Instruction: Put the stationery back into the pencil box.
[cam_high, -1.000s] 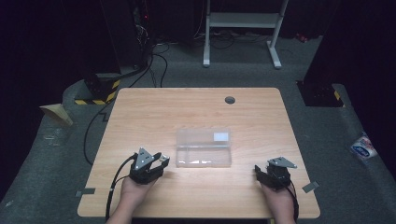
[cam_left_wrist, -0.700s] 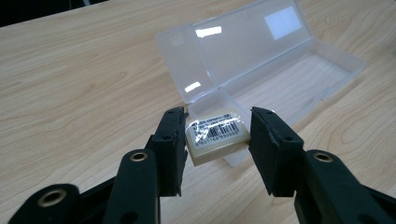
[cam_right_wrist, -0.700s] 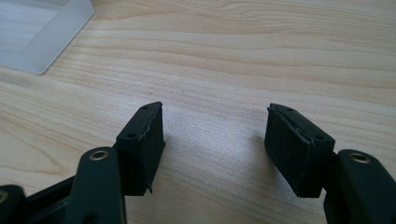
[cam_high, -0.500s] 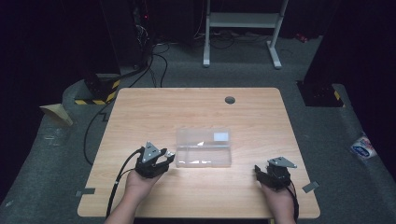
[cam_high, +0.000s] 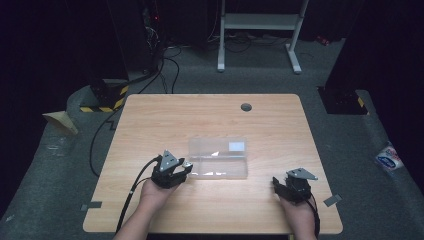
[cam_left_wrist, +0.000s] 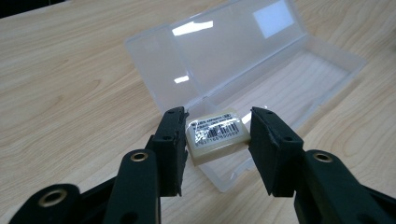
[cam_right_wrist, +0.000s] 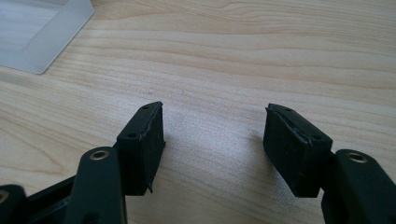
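Note:
A clear plastic box (cam_high: 220, 160) lies open at the table's middle, its lid (cam_left_wrist: 224, 42) folded back flat. My left gripper (cam_left_wrist: 217, 116) is shut on a small cream eraser (cam_left_wrist: 217, 135) with a barcode wrapper. It holds the eraser just over the box's near left corner (cam_left_wrist: 224, 179). In the high view the left gripper (cam_high: 186, 167) sits at the box's left end. My right gripper (cam_high: 276, 184) rests near the table's front right, apart from the box. Its jaws (cam_right_wrist: 215, 116) stand open over bare wood with nothing between them.
The wooden table (cam_high: 210, 115) has a round cable hole (cam_high: 246, 107) at the back. A corner of the box (cam_right_wrist: 32, 32) lies far left of the right gripper. On the floor behind are a white stand (cam_high: 260, 30) and black cables (cam_high: 165, 60).
My left hand has moved right and slightly forward, bringing the eraser up to the box's left end. The right hand has stayed put.

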